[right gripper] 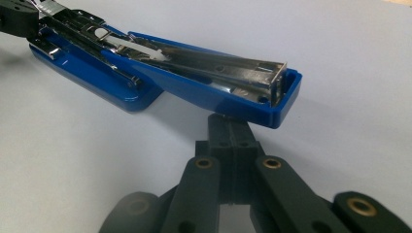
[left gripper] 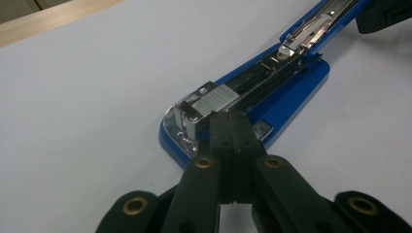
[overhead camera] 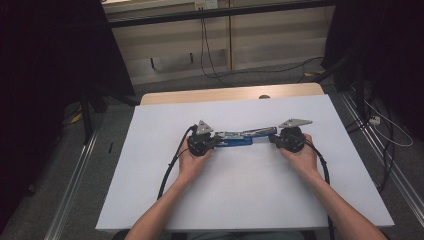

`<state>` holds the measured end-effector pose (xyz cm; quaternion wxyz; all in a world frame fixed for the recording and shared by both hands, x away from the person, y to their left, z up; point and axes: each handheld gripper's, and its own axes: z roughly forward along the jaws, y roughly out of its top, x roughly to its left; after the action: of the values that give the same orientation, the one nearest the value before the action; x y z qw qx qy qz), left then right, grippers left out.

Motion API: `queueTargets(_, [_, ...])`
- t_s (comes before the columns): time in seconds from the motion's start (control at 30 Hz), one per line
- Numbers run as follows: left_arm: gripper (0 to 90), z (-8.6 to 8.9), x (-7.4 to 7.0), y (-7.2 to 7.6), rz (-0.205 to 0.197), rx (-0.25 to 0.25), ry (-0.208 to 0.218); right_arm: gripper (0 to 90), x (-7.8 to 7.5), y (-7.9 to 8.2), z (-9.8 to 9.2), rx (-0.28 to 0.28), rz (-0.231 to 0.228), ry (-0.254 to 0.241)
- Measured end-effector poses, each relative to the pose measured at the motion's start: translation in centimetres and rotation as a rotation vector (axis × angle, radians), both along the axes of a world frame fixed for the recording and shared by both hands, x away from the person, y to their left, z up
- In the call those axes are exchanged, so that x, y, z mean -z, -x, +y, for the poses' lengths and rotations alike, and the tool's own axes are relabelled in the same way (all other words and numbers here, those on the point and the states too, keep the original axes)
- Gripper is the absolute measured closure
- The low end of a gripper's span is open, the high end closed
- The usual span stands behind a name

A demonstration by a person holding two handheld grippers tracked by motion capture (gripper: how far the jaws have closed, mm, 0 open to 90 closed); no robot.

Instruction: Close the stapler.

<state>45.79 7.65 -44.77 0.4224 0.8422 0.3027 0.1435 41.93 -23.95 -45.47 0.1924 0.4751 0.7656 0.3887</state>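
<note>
A blue stapler (overhead camera: 239, 137) lies swung open on the white table (overhead camera: 250, 195), between my two grippers. Its blue base (left gripper: 291, 94) and metal magazine (left gripper: 214, 99) point at my left gripper (left gripper: 229, 117), whose jaws are pressed together with nothing between them; the tips rest against the magazine's end. The blue top cover (right gripper: 209, 92) is lifted and reaches toward my right gripper (right gripper: 228, 124), which is shut and empty with its tips just under the cover's end. Seen from the high view, the left gripper (overhead camera: 216, 141) and right gripper (overhead camera: 272, 139) face each other across the stapler.
A wooden strip (overhead camera: 230, 93) runs along the table's far edge. Cables (overhead camera: 390, 135) lie on the floor to the right, and dark stands (overhead camera: 90, 105) flank the table. White tabletop surrounds the stapler on all sides.
</note>
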Motion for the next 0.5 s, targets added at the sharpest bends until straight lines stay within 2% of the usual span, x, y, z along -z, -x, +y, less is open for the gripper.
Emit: queueTargets(0.5, [90.0,0.0,0.04,0.03,-0.001,-0.001,0.006,90.0,-0.1,-0.04,0.06,-0.007,-0.037,-0.025])
